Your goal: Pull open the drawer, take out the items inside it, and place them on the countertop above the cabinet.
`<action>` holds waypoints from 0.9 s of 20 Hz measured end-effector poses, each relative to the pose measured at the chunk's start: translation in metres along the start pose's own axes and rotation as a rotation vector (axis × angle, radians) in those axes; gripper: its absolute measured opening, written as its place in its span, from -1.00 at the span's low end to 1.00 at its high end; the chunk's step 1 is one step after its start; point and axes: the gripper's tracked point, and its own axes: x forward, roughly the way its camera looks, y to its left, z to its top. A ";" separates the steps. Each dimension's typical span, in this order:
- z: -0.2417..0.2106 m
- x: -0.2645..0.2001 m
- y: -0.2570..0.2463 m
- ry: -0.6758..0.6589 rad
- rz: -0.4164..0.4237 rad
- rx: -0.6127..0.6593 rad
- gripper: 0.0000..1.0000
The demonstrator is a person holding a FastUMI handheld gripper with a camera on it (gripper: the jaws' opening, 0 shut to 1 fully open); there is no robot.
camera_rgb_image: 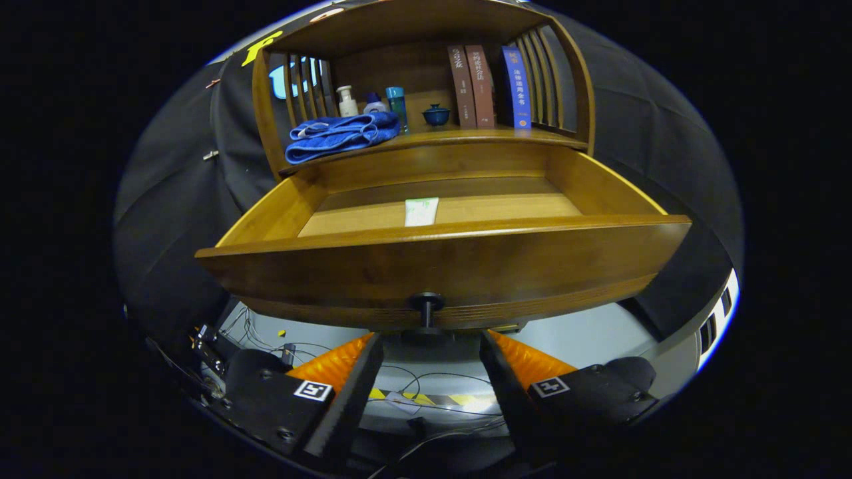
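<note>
The wooden drawer [439,263] stands pulled far out of the cabinet. On its floor, near the middle, lies a small white packet [421,211] with green print. The drawer's dark round knob [426,305] sits at the centre of the front panel. My gripper [431,338] is just below and in front of the knob, open, with the fingers spread wider than the knob and touching nothing. The countertop [466,138] runs above the drawer.
On the countertop lie a folded blue towel [339,135], several small bottles [373,102], a blue lidded bowl [436,115] and three upright books [489,86]. Slatted wooden sides and a top board enclose it. Cables [413,392] trail on the floor below the drawer.
</note>
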 end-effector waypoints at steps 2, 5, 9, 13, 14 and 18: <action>0.027 -0.016 0.008 -0.047 0.015 0.020 0.93; 0.080 -0.019 0.021 -0.092 0.043 -0.001 0.93; 0.125 0.023 0.031 -0.023 0.023 -0.077 0.96; 0.143 0.080 0.038 0.093 0.025 -0.042 0.95; 0.141 0.093 0.038 0.140 0.024 -0.024 0.96; 0.115 0.142 0.030 0.333 -0.011 -0.016 0.96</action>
